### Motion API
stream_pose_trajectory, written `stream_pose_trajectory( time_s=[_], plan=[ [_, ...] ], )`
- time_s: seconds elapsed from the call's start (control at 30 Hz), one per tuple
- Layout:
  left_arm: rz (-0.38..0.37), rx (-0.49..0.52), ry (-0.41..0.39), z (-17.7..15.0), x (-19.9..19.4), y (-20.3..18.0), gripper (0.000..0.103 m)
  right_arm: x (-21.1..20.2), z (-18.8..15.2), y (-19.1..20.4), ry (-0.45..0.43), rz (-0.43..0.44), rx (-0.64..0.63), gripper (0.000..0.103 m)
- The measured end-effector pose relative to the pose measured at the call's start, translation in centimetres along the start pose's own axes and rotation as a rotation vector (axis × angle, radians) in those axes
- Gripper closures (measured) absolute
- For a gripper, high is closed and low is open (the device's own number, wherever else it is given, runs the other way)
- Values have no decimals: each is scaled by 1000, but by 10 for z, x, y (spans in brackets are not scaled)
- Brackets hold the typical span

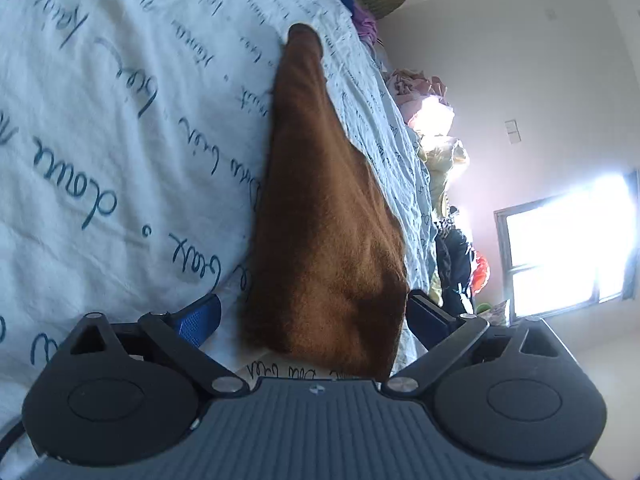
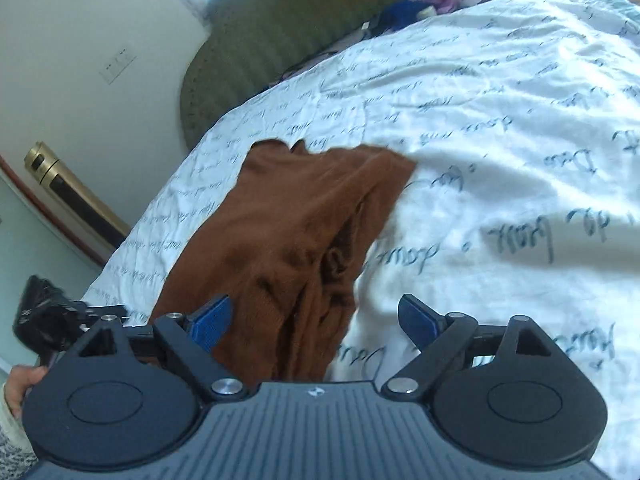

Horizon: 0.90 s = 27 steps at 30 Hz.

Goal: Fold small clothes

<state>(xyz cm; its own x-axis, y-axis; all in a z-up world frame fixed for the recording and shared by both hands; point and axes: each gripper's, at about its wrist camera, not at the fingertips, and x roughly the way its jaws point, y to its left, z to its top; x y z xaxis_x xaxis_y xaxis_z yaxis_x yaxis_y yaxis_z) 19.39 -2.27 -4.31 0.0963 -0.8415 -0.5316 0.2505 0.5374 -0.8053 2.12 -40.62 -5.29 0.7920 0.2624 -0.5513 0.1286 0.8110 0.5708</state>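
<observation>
A brown knit garment lies stretched out long on the white bedsheet with blue handwriting print. Its near end sits between the fingers of my left gripper, which is open, its blue pads apart from the cloth. In the right wrist view the same brown garment is rumpled, with creases near its close end. My right gripper is open over that end; the left pad is above the cloth and the right pad above the bare sheet.
Piles of other clothes sit along the bed's far edge, beside a bright window. A green padded headboard borders the bed. At the left edge a person's hand holds a black tool, with a gold-coloured object beyond.
</observation>
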Motion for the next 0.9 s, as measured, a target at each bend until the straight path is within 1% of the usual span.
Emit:
stream_pose_trajectory(
  time_s=[0.03, 0.1, 0.17, 0.2, 0.23, 0.27, 0.3, 0.33, 0.37, 0.4, 0.43, 0.5, 0.57, 0.63, 0.77, 0.8, 0.87, 0.9],
  plan=[
    [17, 41, -11, 0, -2, -8, 8, 2, 7, -4, -27, -28, 6, 13],
    [24, 86, -19, -3, 0, -20, 8, 7, 21, -12, -79, -14, 18, 14],
    [18, 110, -13, -7, 7, -30, 6, 16, 33, -20, -98, -5, 62, 35],
    [27, 129, -12, -8, 11, -34, 6, 23, 39, -25, -94, -4, 92, 55],
    [42, 153, -8, -9, 15, -37, 6, 30, 43, -30, -81, 9, 113, 65],
    [68, 176, -10, -11, 18, -40, 6, 38, 46, -34, -63, 24, 131, 67],
    [85, 191, -11, -12, 21, -41, 6, 47, 49, -35, -42, 18, 142, 78],
    [88, 204, -8, -13, 24, -43, 6, 52, 50, -35, -34, -2, 143, 98],
    [97, 218, -8, -16, 22, -44, 6, 53, 51, -33, -48, -7, 138, 99],
    [112, 233, -11, -17, 21, -46, 6, 49, 52, -28, -81, 13, 119, 99],
    [122, 250, -19, -18, 18, -48, 6, 45, 55, -22, -103, 10, 100, 99],
    [145, 264, -46, -20, 8, -50, 6, 38, 66, -8, -126, 30, 45, 99],
    [155, 286, -53, -21, 3, -54, 5, 33, 78, 3, -143, 29, -2, 99],
    [171, 304, -60, -24, 2, -55, 5, 39, 89, 7, -134, -20, -44, 99],
    [222, 305, -17, -30, 8, -51, 5, 68, 94, -8, -78, -120, -70, 100],
    [224, 314, -10, -32, 8, -50, 5, 74, 93, -13, -74, -127, -61, 100],
    [253, 327, -3, -35, 3, -51, 5, 83, 88, -25, -64, -137, -10, 100],
    [256, 338, -5, -36, -3, -53, 5, 88, 85, -31, -43, -140, 11, 97]
  ],
)
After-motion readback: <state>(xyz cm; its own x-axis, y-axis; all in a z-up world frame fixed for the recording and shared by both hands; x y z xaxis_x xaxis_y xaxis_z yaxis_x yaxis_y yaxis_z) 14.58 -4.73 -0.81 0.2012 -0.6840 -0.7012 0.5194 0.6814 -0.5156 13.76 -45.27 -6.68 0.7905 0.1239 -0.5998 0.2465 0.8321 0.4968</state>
